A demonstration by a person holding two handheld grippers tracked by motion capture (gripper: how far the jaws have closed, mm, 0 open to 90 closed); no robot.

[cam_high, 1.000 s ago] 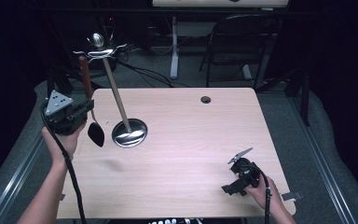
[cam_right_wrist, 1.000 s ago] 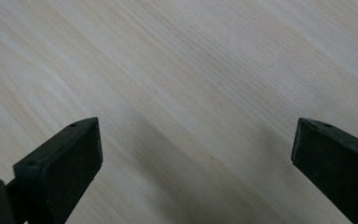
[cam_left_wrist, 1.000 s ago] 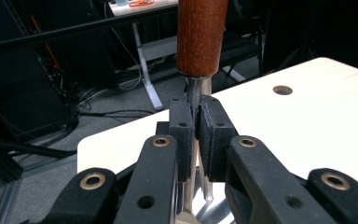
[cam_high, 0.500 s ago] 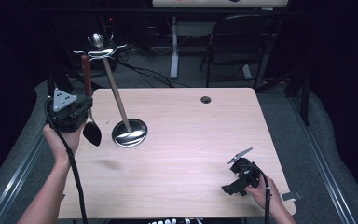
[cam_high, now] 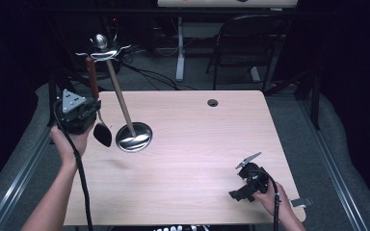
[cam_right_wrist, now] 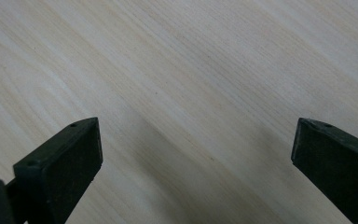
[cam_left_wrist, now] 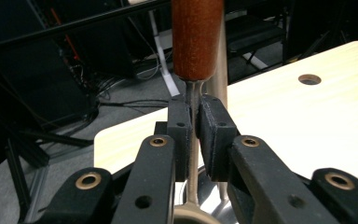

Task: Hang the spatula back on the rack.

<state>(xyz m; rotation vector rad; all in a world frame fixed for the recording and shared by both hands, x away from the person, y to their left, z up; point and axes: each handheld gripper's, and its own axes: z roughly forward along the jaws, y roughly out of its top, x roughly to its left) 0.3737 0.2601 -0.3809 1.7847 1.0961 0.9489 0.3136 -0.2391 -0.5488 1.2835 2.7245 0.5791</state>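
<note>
Left forearm reaches up along the desk's (cam_high: 188, 144) left edge, hand wrapped under the left gripper (cam_left_wrist: 194, 126), held above the desk near its left rim. Its pads are pressed together on the thin metal shank of a ladle (cam_high: 96, 103), just below the brown wooden handle. The ladle stands nearly upright: handle up, dark bowl down, hanging just above the desk beside the round base of a metal utensil stand (cam_high: 125, 115). The stand's pole leans up and away toward hooks at its top, close by the ladle's handle end. The right hand rests at the desk's near right corner; the right gripper (cam_right_wrist: 193, 154) points at bare wood, jaws wide apart, nothing between them.
</note>
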